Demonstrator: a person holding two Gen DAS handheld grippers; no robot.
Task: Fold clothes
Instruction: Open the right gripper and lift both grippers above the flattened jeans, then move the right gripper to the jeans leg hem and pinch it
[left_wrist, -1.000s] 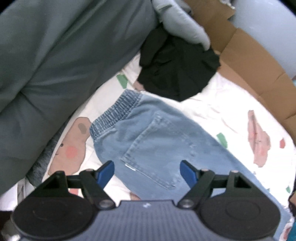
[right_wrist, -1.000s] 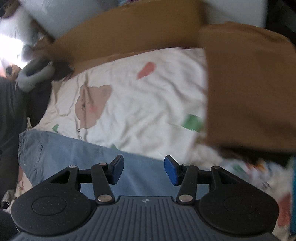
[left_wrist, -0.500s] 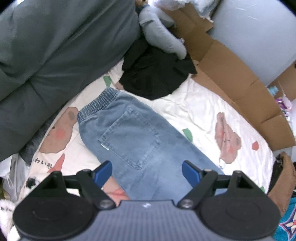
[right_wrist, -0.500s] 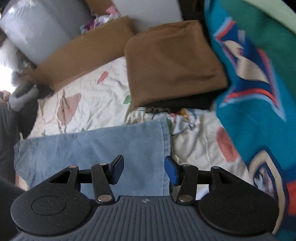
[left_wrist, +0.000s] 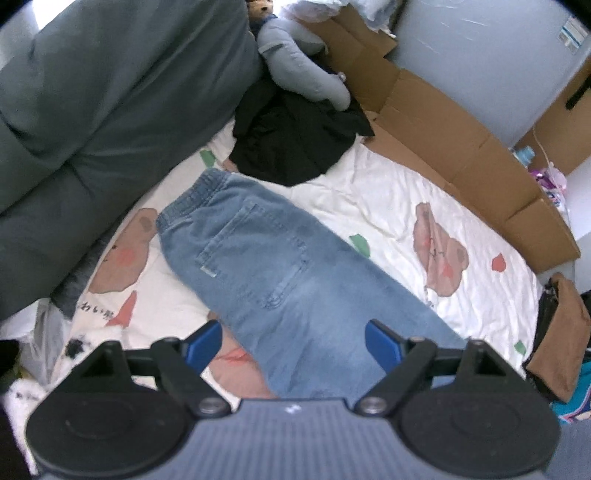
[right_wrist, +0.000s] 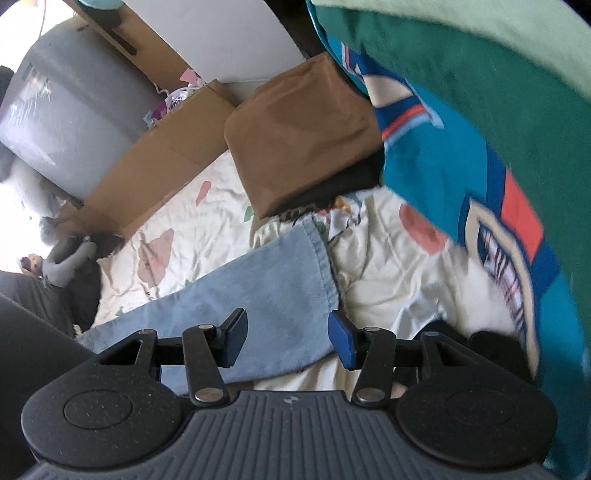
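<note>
1. The jeans (left_wrist: 266, 266) lie flat, folded lengthwise, on a white bedsheet (left_wrist: 388, 206) printed with pink bears. They run diagonally from the elastic waistband near the grey duvet (left_wrist: 92, 110) down toward the left gripper (left_wrist: 293, 345).
2. Only the left wrist view shows the waistband and back pocket; only the right wrist view shows the leg hem (right_wrist: 321, 258), which lies just beside a folded brown garment (right_wrist: 299, 136).
3. The left gripper hangs above the mid-leg, jaws spread wide with nothing between them.
4. The right gripper (right_wrist: 286, 334) hovers over the hem end, jaws partly apart, pads not touching the denim; it is released.
5. The left view alone shows a crumpled black garment (left_wrist: 295, 144) beyond the waistband, with a grey plush (left_wrist: 303, 70) on it.
6. The right view alone shows a teal and green patterned fabric (right_wrist: 480, 166) filling its right side.
7. Flattened cardboard (left_wrist: 443, 125) lines the bed's far edge against a pale wall.
</note>
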